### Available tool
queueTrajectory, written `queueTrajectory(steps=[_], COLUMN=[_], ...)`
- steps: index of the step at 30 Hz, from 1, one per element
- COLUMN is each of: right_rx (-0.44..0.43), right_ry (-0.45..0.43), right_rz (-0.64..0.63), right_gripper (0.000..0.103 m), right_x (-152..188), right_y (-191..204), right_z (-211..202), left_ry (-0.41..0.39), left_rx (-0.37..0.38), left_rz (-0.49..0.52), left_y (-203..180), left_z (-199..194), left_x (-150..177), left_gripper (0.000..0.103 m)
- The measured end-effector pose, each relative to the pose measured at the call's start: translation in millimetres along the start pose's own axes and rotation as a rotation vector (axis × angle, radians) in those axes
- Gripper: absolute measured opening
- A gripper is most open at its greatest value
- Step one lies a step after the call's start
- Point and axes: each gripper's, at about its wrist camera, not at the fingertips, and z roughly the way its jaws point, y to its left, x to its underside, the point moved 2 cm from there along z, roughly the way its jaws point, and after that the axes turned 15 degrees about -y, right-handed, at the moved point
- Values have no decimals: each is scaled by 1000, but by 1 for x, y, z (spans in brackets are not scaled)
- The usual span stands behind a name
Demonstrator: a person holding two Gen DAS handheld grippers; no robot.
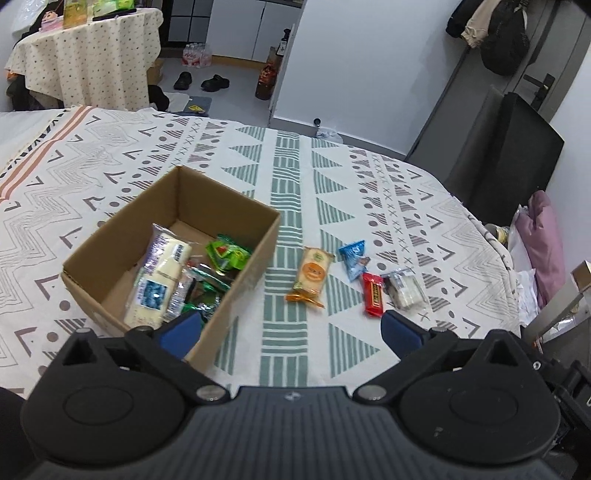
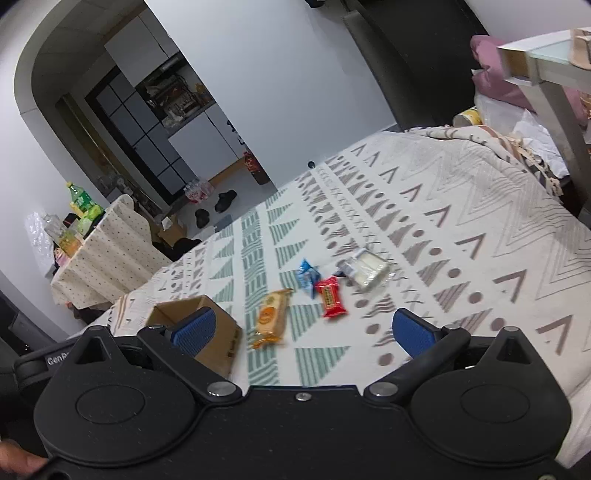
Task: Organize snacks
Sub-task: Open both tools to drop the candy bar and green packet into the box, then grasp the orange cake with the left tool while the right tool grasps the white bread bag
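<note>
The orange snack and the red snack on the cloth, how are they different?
The orange snack is longer and paler than the red snack, which is short and bright red. The orange snack lies nearer the cardboard box; the red snack lies beside the clear packet. Both are sealed wrappers lying flat on the patterned cloth, outside the box.

A lived-in home: a bed with a patterned bedspread, slippers on the floor, coats hung by the door, a side table under a dotted cloth.
</note>
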Motion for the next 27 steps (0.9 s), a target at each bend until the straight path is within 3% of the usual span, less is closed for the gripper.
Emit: queueTrajectory(steps=[8, 13, 17, 27], right_rx=[13, 38, 36, 31], right_ry=[-24, -34, -41, -13], right_rz=[-42, 30, 47, 73], right_gripper=[103, 103, 103, 103], right_x=[-1, 6, 5, 7], right_y=[-37, -64, -71, -89], right_z=[0, 6, 13, 41], left_ry=[21, 16, -17, 9], left_rx=[27, 34, 21, -19], left_rz=[32, 59, 96, 116], left_y=[-24, -36, -47, -64], left_z=[4, 10, 18, 49], left_x=[11, 19, 25, 38], left_gripper=[103, 103, 103, 103])
